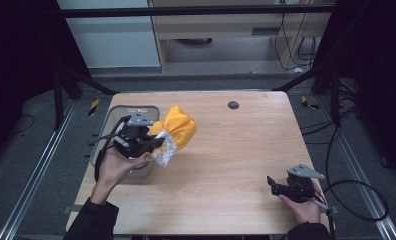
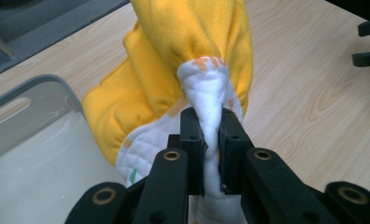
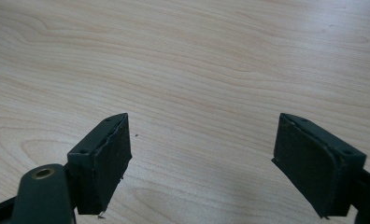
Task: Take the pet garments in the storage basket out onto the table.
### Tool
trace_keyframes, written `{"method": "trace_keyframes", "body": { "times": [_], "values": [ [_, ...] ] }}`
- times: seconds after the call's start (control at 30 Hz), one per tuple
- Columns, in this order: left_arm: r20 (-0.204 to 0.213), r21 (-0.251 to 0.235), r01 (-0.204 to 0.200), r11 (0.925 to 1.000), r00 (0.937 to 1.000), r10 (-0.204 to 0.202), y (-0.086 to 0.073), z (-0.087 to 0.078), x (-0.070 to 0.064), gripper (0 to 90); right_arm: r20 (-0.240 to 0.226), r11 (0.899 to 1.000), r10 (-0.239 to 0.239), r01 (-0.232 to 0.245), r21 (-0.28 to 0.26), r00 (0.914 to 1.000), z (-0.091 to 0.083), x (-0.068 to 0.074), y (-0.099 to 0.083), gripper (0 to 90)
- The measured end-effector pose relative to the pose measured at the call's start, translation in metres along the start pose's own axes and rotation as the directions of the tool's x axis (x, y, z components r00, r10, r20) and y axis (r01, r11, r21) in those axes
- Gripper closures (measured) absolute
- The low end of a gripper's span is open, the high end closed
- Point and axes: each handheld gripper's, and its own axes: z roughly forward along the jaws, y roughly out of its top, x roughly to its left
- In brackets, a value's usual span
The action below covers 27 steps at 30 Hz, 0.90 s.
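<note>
Right hand-held gripper (image 1: 272, 184) sits low at the near right of the light wooden table (image 1: 236, 150), close to the right edge, jaws spread wide with nothing between them. Right gripper view: both black pads (image 3: 106, 161) hover over bare wood grain, open table ahead of them.

Left hand-held gripper (image 1: 158, 142) is at the left side of the table, held up in the person's left hand (image 1: 118, 165). Jaws are clamped narrow on a bunched fold of the yellow-and-white quilted cloth (image 2: 188, 56). Left gripper view: white quilted side (image 2: 211, 112) is pinched between the pads, yellow side balloons above and to the left of the pinch. In the high view the cloth (image 1: 178, 127) hangs out to the right of the gripper, just right of the grey rectangular plastic bin (image 1: 113, 117); cannot tell if its lower end touches the table.

Bin sits at the table's left edge, gripper body partly over its near right corner. Bin's rounded rim and handle slot (image 2: 15, 100) show just left of the cloth.

Centre and right of the table are open between the two grippers. Far side: small dark round plug (image 1: 233, 105) set in the tabletop near the far edge, well apart from the cloth.
</note>
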Motion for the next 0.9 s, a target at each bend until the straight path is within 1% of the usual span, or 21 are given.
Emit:
{"method": "trace_keyframes", "body": {
  "times": [0.2, 0.27, 0.33, 0.47, 0.53, 0.67, 0.83, 0.9],
  "values": [
    [0.013, 0.006, -0.021, 0.9998, 0.9997, 0.021, 0.004, 0.007, -0.008, 82.6, 0.003, 1.000, -0.004, 0.004, -0.002, 1.0000, 0.000, -0.001, 0.000, 18.7],
    [0.019, 0.010, -0.027, 0.9996, 0.9995, 0.027, 0.005, 0.009, -0.009, 82.7, 0.000, 1.000, 0.002, -0.002, 0.000, 1.0000, -0.001, 0.000, 0.000, 18.7],
    [0.033, 0.015, -0.038, 0.9992, 0.9987, 0.038, 0.007, 0.013, -0.013, 82.6, 0.003, 1.000, 0.002, -0.002, -0.002, 1.0000, -0.001, -0.001, 0.000, 18.7],
    [0.046, 0.019, -0.045, 0.9988, 0.9980, 0.044, 0.008, 0.019, -0.018, 82.7, 0.003, 1.000, -0.001, 0.001, -0.004, 1.0000, -0.001, -0.001, 0.000, 18.7],
    [0.052, 0.026, -0.053, 0.9983, 0.9973, 0.051, 0.009, 0.024, -0.022, 82.7, 0.000, 1.000, 0.012, -0.012, -0.002, 0.9999, -0.002, -0.001, 0.000, 18.7],
    [0.058, 0.026, -0.058, 0.9980, 0.9968, 0.056, 0.011, 0.028, -0.025, 82.7, 0.003, 1.000, 0.005, -0.005, -0.005, 1.0000, -0.002, -0.002, -0.001, 18.7],
    [0.081, 0.031, -0.078, 0.9965, 0.9938, 0.075, 0.014, 0.036, -0.033, 82.7, 0.004, 1.000, 0.008, -0.008, -0.007, 1.0000, -0.002, -0.002, -0.001, 18.7],
    [0.084, 0.033, -0.081, 0.9961, 0.9934, 0.078, 0.014, 0.037, -0.035, 82.7, 0.004, 1.000, 0.007, -0.007, -0.007, 1.0000, -0.002, -0.002, -0.001, 18.7]
  ]
}}
